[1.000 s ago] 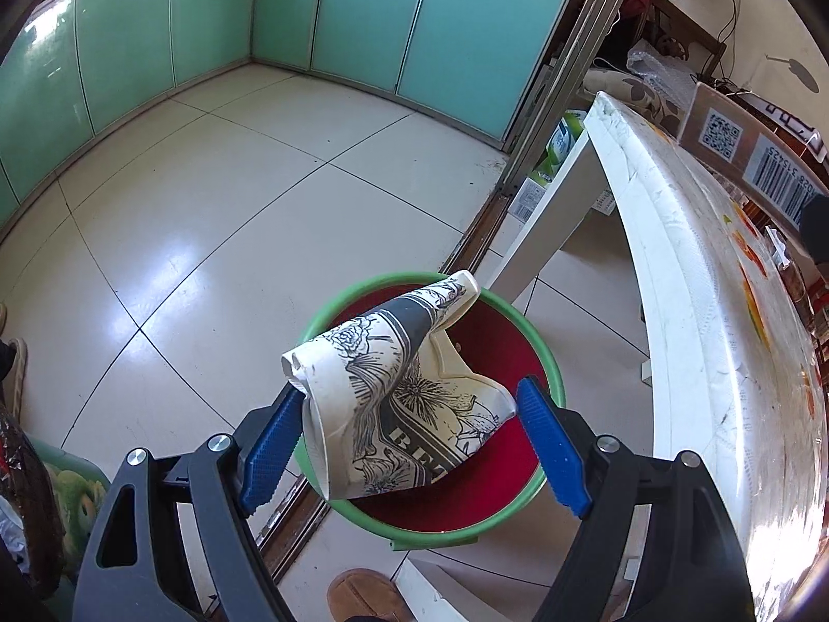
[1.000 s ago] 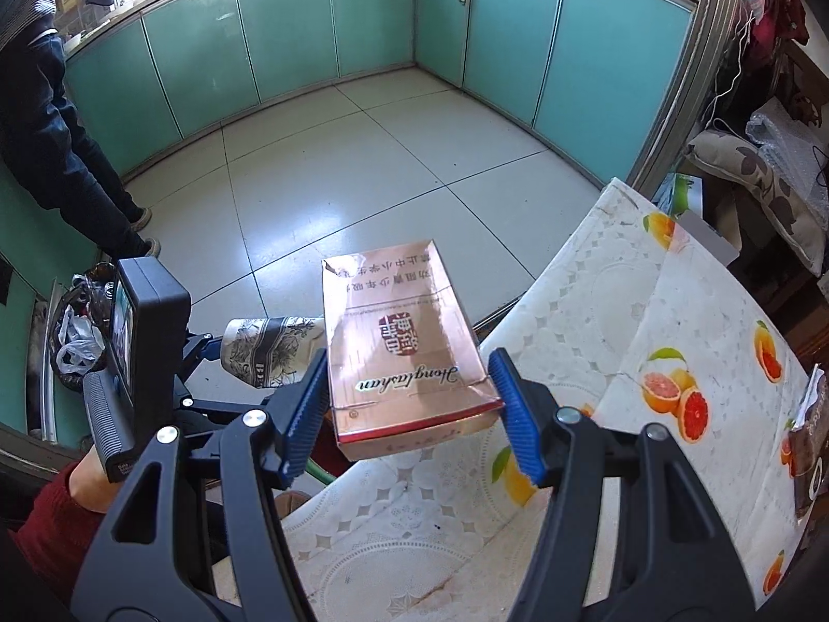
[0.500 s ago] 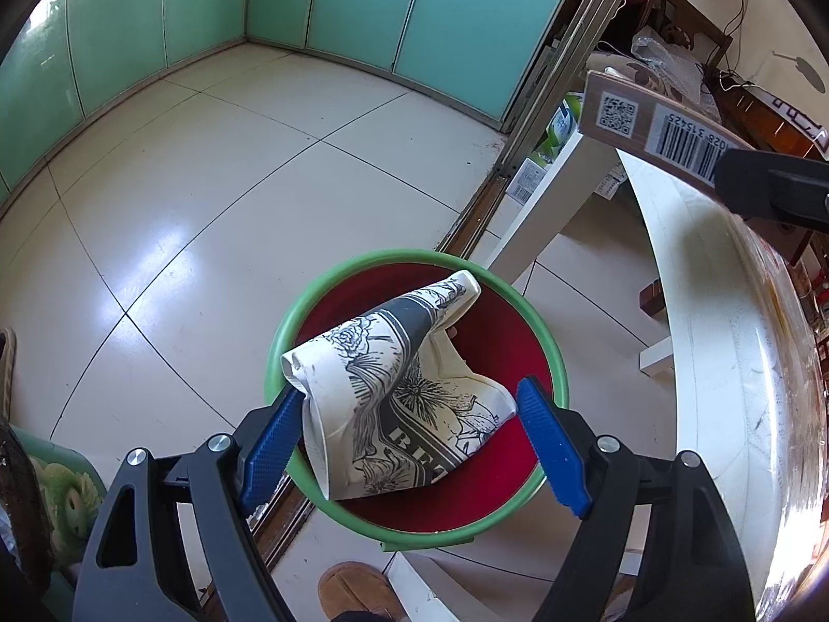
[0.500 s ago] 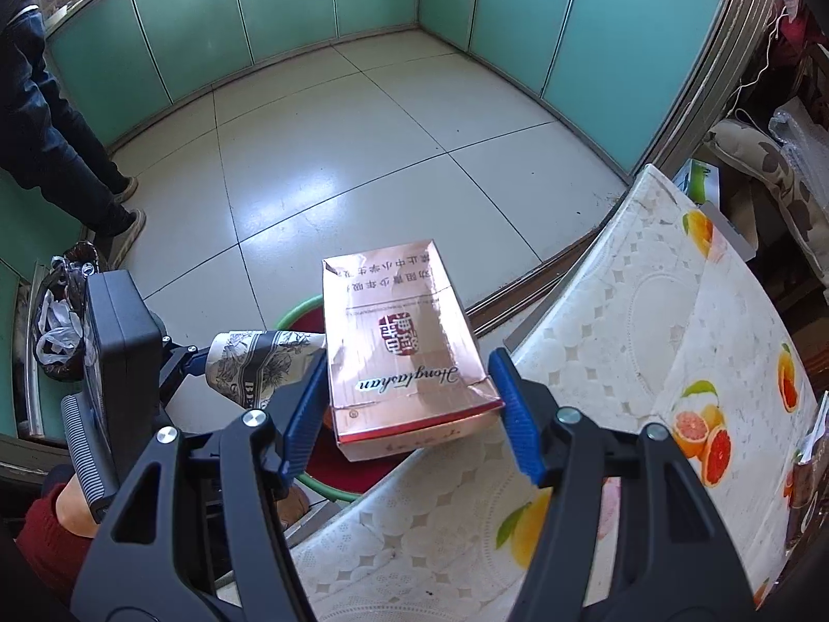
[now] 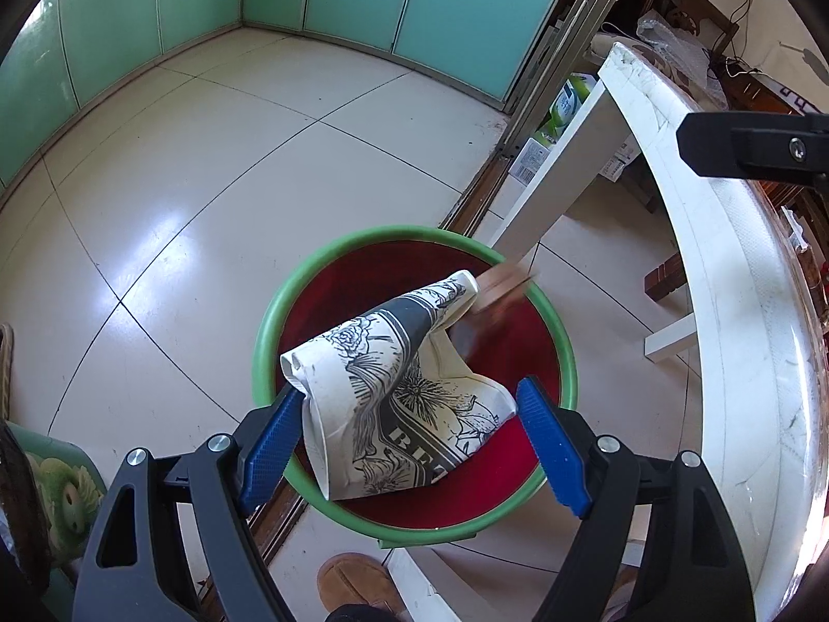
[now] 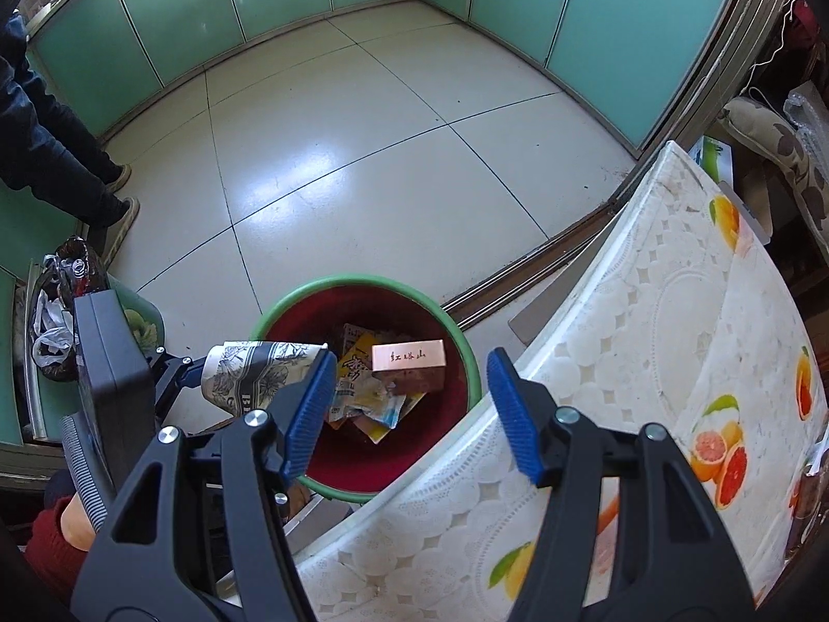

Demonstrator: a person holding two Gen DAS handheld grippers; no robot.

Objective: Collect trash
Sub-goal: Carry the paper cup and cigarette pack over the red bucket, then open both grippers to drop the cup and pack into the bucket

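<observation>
Right wrist view: right tool is spread wide with nothing in it, over the green-rimmed red plastic bin. The copper-coloured cardboard box lies inside the bin on crumpled wrappers. Left tool hangs above the bin, its left pad touching a crushed floral-print paper cup; can't tell if it's actually pinched.

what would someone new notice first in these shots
The green bin with its red inside sits on the floor beside the table, a copper box lying on the wrappers in it. The left hand-held gripper holds a crumpled printed paper cup over it; the right hand-held gripper is open and empty.
</observation>
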